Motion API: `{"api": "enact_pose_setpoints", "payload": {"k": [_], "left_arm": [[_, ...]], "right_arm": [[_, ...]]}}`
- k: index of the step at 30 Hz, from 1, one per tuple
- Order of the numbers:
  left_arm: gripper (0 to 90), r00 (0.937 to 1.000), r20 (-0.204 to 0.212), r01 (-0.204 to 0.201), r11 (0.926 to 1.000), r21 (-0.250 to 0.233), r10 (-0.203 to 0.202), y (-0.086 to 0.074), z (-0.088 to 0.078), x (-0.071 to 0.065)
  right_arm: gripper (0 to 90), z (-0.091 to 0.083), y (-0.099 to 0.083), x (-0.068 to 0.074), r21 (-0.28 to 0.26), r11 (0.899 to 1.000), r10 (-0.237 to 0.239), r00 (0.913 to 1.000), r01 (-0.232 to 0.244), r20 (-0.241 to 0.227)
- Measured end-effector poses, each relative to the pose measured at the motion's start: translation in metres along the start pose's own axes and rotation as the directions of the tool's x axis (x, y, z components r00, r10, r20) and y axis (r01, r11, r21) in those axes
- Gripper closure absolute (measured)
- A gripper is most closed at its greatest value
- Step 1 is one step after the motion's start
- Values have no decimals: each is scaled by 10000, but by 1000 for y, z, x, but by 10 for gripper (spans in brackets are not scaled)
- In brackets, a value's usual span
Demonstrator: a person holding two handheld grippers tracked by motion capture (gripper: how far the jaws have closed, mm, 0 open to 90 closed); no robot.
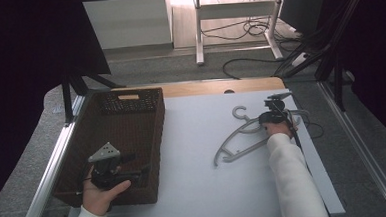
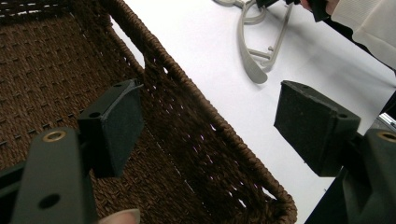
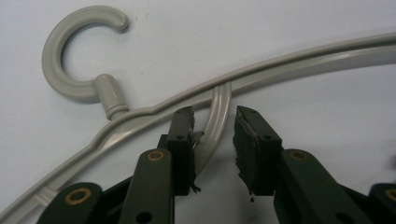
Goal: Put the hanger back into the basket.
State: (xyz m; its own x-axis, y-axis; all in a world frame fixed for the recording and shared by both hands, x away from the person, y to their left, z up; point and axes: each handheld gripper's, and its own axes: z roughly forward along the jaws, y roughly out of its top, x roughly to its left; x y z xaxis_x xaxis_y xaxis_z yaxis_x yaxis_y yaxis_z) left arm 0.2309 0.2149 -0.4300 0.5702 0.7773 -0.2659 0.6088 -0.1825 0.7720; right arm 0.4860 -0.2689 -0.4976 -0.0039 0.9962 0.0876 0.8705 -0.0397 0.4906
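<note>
A grey plastic clothes hanger [image 1: 242, 136] lies flat on the white desk [image 1: 194, 163], to the right of a dark brown wicker basket [image 1: 152, 140], with its hook [image 3: 70, 51] pointing toward the far edge. The right gripper [image 3: 214, 140] is down over the hanger near the hook. Its jaws straddle a curved inner brace [image 3: 217, 119] of the hanger. One jaw touches the brace and the other stands just clear of it, so the jaws are narrowed around the brace but not clamped on it. The left gripper [image 2: 205, 126] hovers above the near right corner of the basket, over its woven rim [image 2: 196, 98]. Its jaws are wide apart with nothing held between them.
</note>
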Motion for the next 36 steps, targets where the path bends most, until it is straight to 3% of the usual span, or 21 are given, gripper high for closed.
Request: {"api": "enact_pose_setpoints", "payload": {"k": [7, 15, 21, 29, 36], "left_arm": [[228, 10000, 9, 17, 10000, 41, -17, 0, 2, -1], [228, 10000, -48, -34, 10000, 41, 34, -1, 2, 0], [228, 10000, -84, -8, 10000, 15, 8, -1, 1, 2], [228, 9999, -121, 35, 10000, -5, -35, -2, 0, 3], [227, 9999, -113, 27, 10000, -9, -27, -2, 0, 3]], "right_arm": [[745, 1, 5, 5, 275, 9995, 119, 9989, -131, 445], [785, 2, 7, 6, 151, 9945, 1030, 9927, -1041, 621], [818, 2, 6, 3, 53, 9870, 1606, 9864, -1608, 342], [821, 2, 4, 3, -50, 9888, 1489, 9889, -1488, 25], [825, -4, 1, -2, -299, 9896, 1382, 9878, -1406, -711]]}}
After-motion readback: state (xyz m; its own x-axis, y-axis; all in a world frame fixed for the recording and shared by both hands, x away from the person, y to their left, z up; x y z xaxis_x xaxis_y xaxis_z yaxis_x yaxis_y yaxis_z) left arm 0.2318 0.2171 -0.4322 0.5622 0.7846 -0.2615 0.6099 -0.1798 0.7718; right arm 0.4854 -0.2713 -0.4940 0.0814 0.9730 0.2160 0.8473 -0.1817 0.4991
